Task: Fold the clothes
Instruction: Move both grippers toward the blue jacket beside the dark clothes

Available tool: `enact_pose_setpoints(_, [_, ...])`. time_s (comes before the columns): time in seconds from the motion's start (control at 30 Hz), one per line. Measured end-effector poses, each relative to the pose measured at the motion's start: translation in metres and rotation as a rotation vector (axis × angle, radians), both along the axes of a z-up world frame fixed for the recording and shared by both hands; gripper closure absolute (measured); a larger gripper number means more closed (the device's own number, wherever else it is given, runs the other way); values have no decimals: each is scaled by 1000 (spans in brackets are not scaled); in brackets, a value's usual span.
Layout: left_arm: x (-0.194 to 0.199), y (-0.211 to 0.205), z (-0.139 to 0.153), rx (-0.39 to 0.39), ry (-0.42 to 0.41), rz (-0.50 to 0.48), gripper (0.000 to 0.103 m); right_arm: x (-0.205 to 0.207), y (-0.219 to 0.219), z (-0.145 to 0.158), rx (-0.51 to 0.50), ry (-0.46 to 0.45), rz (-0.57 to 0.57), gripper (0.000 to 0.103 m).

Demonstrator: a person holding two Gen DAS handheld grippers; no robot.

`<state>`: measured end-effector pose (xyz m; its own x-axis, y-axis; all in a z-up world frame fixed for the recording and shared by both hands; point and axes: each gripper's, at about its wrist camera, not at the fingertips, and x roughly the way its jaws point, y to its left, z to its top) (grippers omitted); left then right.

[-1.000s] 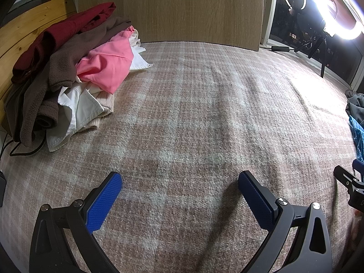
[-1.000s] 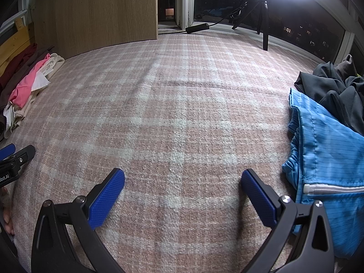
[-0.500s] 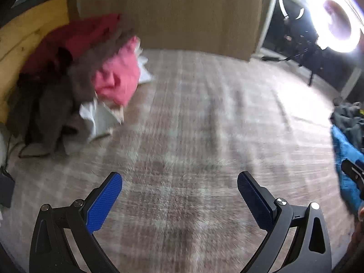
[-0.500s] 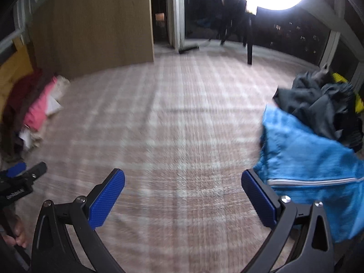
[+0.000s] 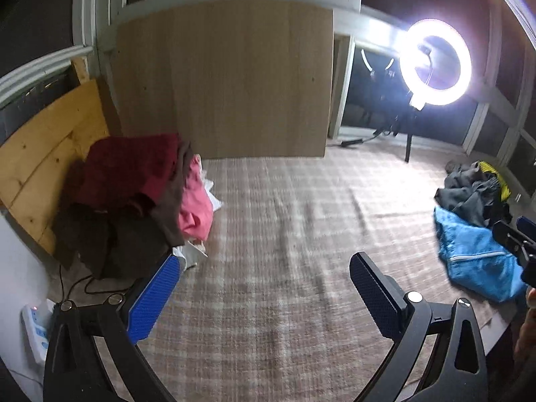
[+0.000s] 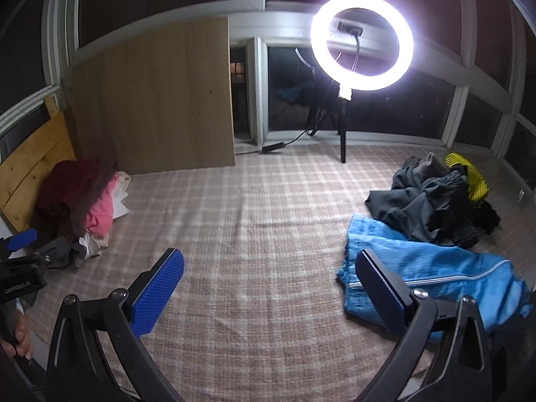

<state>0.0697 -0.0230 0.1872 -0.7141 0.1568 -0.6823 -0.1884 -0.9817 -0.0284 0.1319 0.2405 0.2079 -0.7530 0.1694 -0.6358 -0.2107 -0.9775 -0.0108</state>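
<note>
At the left of both views lies one heap of clothes (image 5: 134,201): a dark red garment (image 5: 130,167) on top, a brown one (image 5: 110,241) under it, a pink one (image 5: 196,211) and some white cloth at the edge. All of it looks crumpled; I see no neat folded stack there. In the middle, the plaid blanket (image 5: 284,251) is bare, and nothing is spread on it for folding.

My left gripper (image 5: 264,288) hangs above this blanket with the jaws wide apart and nothing between them. My right gripper (image 6: 268,288) is the same, released and empty; its right finger stands in front of the blue zip jacket (image 6: 435,274), but I cannot tell if it touches it.

At the right is a second heap: the blue jacket, then dark grey garments (image 6: 425,207) and a yellow-black piece (image 6: 465,174) behind. These too are rumpled. So I judge that folding work remains on both sides; how much is already done, the pictures do not settle.

The room: yellow boards (image 5: 47,164) at far left, a wooden panel (image 5: 227,80) leaning at the back, dark windows, and a bright ring light (image 6: 361,43) on a stand at upper right.
</note>
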Motion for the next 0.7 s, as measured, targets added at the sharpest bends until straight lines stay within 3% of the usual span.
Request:
enact_pose_setpoints(0.33, [21, 6, 37, -18, 96, -65, 1, 27, -13, 33, 57, 72, -32, 0])
enact_pose_setpoints(0.7, [15, 62, 37, 9, 67, -250, 1, 52, 29, 24, 38, 39, -146, 0])
